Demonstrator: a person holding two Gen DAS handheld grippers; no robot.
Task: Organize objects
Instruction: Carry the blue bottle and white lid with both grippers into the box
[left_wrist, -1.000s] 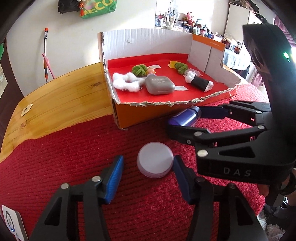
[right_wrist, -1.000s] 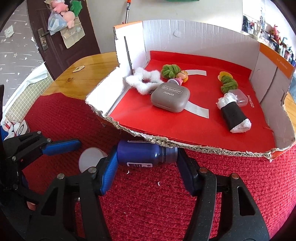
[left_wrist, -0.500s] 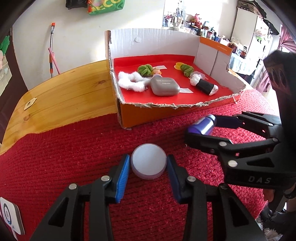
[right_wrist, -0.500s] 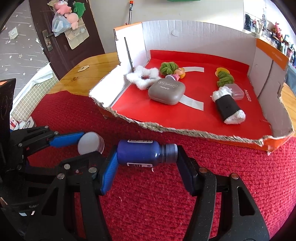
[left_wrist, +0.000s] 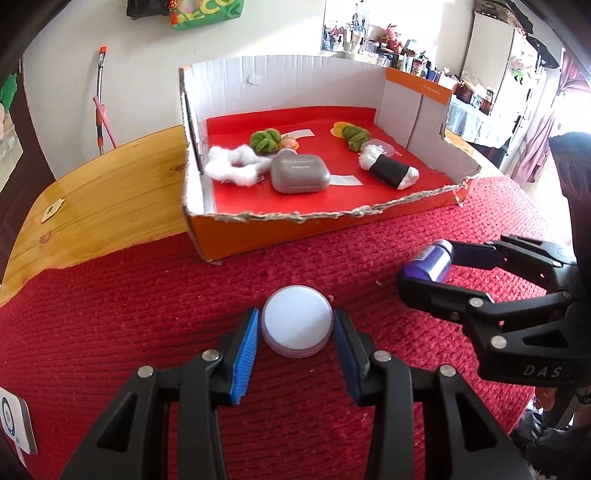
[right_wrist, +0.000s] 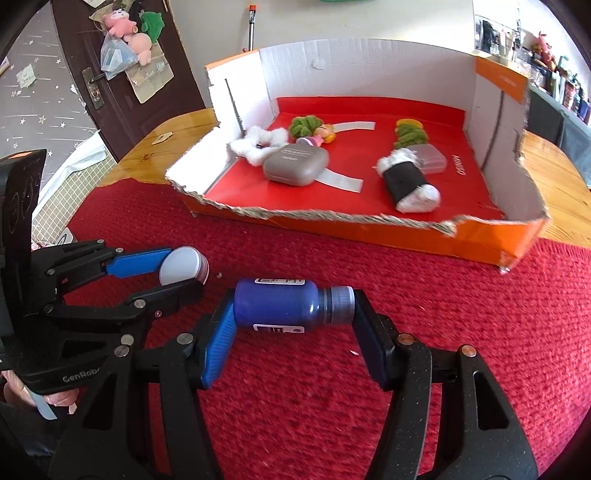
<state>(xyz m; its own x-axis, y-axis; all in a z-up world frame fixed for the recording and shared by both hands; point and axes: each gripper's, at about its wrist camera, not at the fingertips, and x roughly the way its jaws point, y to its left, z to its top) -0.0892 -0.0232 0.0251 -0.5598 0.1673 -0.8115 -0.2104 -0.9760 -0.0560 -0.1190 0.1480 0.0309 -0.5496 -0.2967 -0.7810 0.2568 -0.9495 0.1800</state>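
A red cloth covers the bench's near edge. The left gripper fingers pinch a round white jar; the right gripper clamps a blue bottle endwise. Both remain outside the cardboard box, which already holds several items

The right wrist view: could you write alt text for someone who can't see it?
A right hand-held gripper clamps a blue bottle end to end over a red cloth. To its left, the left hand-held gripper grips a round white jar; behind lies an open cardboard box of small items.
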